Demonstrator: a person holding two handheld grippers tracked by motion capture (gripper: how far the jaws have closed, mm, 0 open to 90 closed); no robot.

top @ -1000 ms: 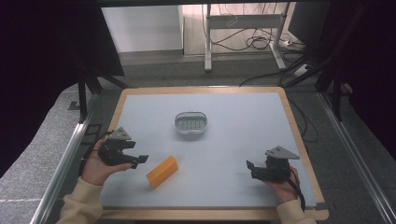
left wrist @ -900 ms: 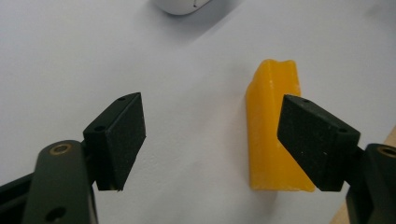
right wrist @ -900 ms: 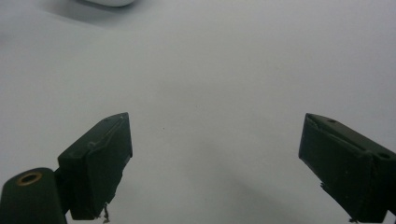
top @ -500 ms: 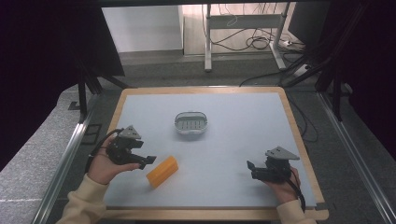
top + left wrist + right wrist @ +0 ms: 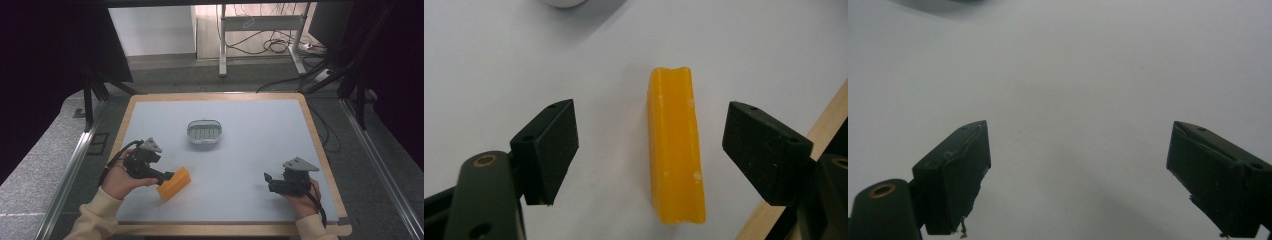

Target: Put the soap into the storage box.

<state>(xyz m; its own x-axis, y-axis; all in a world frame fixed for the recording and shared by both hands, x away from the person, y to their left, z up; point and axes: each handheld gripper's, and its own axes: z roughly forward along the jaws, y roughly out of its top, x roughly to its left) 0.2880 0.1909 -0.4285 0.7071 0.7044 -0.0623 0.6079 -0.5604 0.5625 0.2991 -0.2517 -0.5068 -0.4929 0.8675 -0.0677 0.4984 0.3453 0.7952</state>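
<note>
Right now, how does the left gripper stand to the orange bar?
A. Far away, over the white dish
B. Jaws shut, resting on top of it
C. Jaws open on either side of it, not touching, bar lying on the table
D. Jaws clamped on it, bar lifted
C: in the left gripper view the orange bar lies flat on the table with a gap to each jaw of the left gripper.

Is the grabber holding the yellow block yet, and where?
No. The left gripper is open around the yellow block, pads apart from its sides. The right gripper is open.
</note>
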